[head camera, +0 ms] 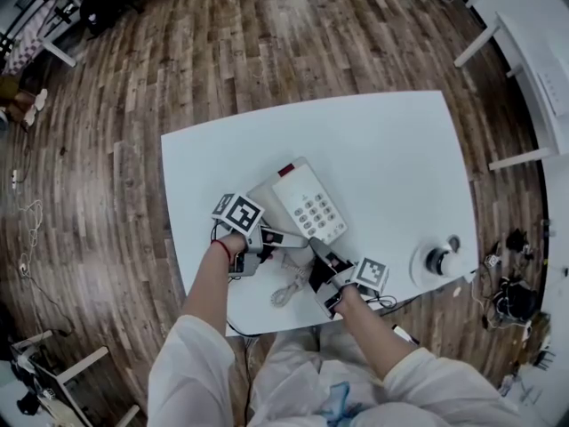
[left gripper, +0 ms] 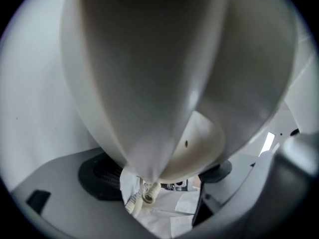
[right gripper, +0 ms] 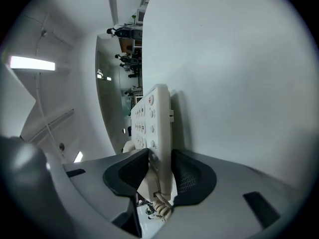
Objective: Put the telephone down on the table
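The white telephone base (head camera: pixel 307 201) with its grey keypad lies on the white table (head camera: pixel 382 140), near its front edge. In the right gripper view the base (right gripper: pixel 155 126) stands edge-on between the dark pads, which press on both its sides; my right gripper (right gripper: pixel 160 172) is shut on its near end. In the head view that gripper (head camera: pixel 318 254) reaches in from the front. A white rounded handset (left gripper: pixel 164 73) fills the left gripper view, its lower end between the jaws of my left gripper (left gripper: pixel 162 174), which is shut on it. The coiled cord (left gripper: pixel 144 195) hangs below.
Loose coils of the cord (head camera: pixel 289 287) lie on the table between my arms. A round white disc with a dark object (head camera: pixel 442 261) sits at the table's right front corner. Wooden floor surrounds the table, with cables (head camera: pixel 511 296) to the right.
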Demonstrator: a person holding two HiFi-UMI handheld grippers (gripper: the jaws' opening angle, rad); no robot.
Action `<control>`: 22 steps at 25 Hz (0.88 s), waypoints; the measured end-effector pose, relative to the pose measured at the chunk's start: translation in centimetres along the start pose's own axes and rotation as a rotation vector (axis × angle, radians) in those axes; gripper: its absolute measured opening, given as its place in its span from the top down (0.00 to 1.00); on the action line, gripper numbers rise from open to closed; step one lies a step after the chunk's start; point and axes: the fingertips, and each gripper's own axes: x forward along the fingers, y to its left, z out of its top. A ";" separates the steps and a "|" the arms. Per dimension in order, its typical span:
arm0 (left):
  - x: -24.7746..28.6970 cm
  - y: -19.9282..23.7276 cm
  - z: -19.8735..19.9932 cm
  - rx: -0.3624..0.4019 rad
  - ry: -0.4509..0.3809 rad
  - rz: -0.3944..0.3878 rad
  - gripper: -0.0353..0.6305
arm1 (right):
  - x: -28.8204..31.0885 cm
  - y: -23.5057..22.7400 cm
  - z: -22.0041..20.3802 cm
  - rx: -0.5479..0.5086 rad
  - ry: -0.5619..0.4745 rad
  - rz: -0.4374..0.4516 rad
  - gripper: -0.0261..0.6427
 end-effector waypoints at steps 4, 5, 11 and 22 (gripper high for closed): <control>0.0 -0.3 0.3 -0.013 -0.047 -0.030 0.31 | -0.3 0.3 -0.1 0.025 -0.015 -0.016 0.73; -0.1 -0.4 0.4 -0.019 -0.064 -0.038 0.31 | -0.3 0.3 -0.1 0.023 -0.019 -0.024 0.74; -0.8 -0.4 -0.6 -0.066 -0.121 -0.062 0.28 | -0.6 0.7 0.3 0.026 -0.063 -0.023 0.75; -4.2 -1.3 -0.3 0.009 -0.428 0.055 0.28 | -0.2 0.8 0.7 0.056 -0.141 -0.034 0.74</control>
